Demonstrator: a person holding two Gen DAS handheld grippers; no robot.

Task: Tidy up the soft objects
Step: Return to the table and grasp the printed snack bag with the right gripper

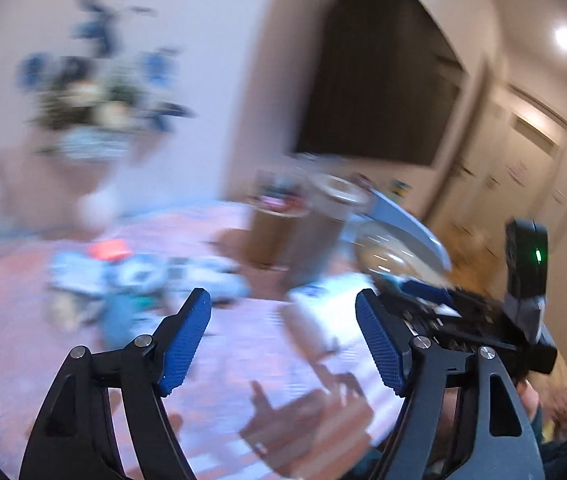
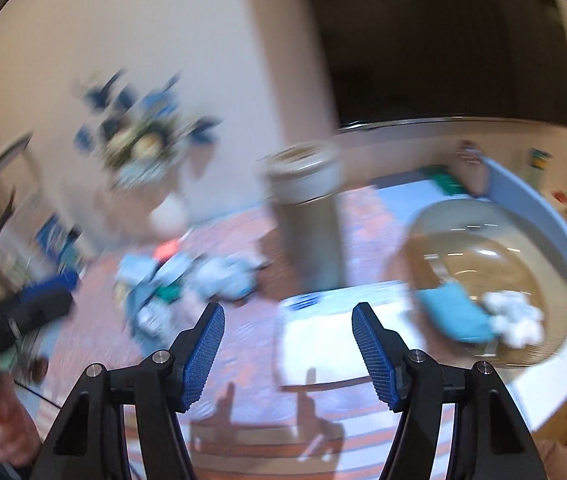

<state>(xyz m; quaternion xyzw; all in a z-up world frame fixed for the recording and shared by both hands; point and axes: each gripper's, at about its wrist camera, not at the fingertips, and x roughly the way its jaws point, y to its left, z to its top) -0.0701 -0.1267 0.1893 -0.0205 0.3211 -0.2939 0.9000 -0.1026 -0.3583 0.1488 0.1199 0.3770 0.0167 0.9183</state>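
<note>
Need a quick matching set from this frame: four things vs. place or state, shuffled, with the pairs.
Things:
1. right gripper
2. round tub
3. pile of soft items
4. tall bin

Place or state:
A. lying on the patterned rug, left of centre
B. open, nothing between the fingers
C. standing upright behind the white board
D. on the right, holding a teal cloth and a white fluffy item

Pairs: 1-B, 2-D, 3-A, 4-C

Both views are motion-blurred, so single items in the pile cannot be told apart.
</note>
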